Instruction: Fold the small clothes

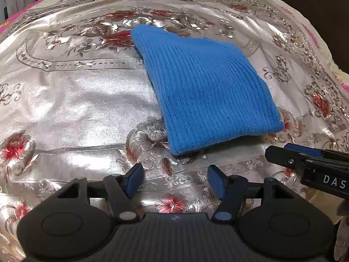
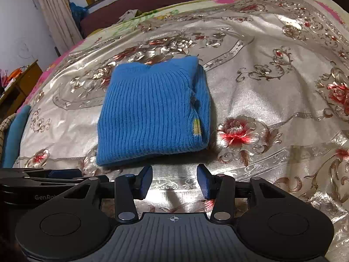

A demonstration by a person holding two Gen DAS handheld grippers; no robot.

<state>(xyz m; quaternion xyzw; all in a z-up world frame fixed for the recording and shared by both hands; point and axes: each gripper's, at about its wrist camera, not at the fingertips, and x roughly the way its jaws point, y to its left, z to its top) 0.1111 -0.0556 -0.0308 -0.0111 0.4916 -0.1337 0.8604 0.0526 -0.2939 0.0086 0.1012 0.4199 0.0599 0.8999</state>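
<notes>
A blue ribbed knit garment (image 1: 202, 87) lies folded into a compact block on the shiny floral bedspread (image 1: 76, 100). In the right wrist view the garment (image 2: 150, 111) shows stacked layers and a small yellow patch on its right edge. My left gripper (image 1: 175, 180) is open and empty, just short of the garment's near edge. My right gripper (image 2: 174, 181) is open and empty, also just in front of the near edge. The right gripper also shows in the left wrist view (image 1: 305, 163), at the right; whether it is open there is unclear.
The bedspread (image 2: 272, 91) covers a bed and drops off at its edges. A curtain (image 2: 56, 15), a dark sofa (image 2: 141, 2) and a wooden desk (image 2: 19, 83) stand beyond the far left. A teal cloth (image 2: 15, 131) lies at the bed's left edge.
</notes>
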